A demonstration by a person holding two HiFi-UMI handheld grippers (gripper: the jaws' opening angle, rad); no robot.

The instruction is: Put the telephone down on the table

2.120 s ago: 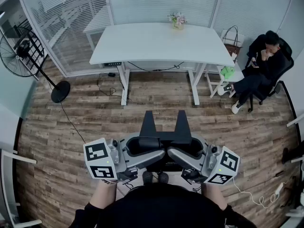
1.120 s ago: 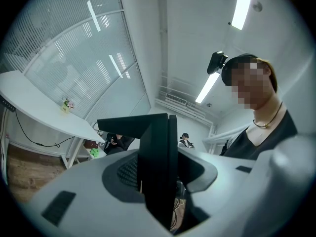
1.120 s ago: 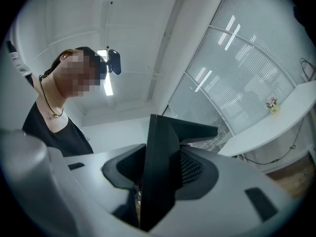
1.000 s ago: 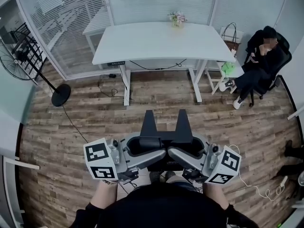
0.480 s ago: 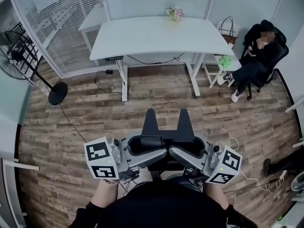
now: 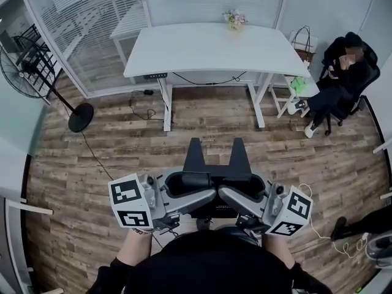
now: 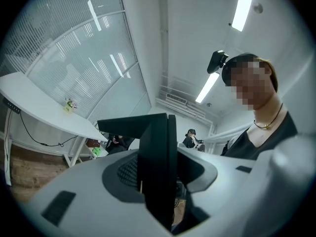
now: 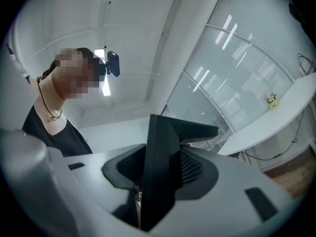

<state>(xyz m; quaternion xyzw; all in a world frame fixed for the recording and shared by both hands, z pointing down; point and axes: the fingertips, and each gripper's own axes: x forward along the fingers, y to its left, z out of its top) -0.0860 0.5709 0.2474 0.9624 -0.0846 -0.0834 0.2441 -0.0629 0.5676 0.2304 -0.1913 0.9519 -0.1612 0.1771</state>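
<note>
No telephone shows in any view. In the head view both grippers are held close in front of the person's chest, their grey bodies meeting in the middle. My left gripper (image 6: 195, 157) and my right gripper (image 6: 239, 157) each raise a black jaw piece over the wooden floor. Nothing is seen between the jaws or held by them. In the left gripper view my left gripper (image 7: 159, 132) shows edge-on as one dark plate, and so does my right gripper (image 8: 159, 135) in the right gripper view. No gap can be made out. The white table (image 6: 208, 51) stands far ahead.
A small flower pot (image 6: 233, 20) sits at the table's far edge. A standing fan (image 6: 30, 60) is at the left by the glass wall. At the right a person sits in a black chair (image 6: 343, 72) beside a white stool (image 6: 299, 87). A white cable (image 6: 318, 234) lies on the floor.
Both grippers have stayed in the same place and pose. Only the head view has swayed a little, so the room shifts slightly.
</note>
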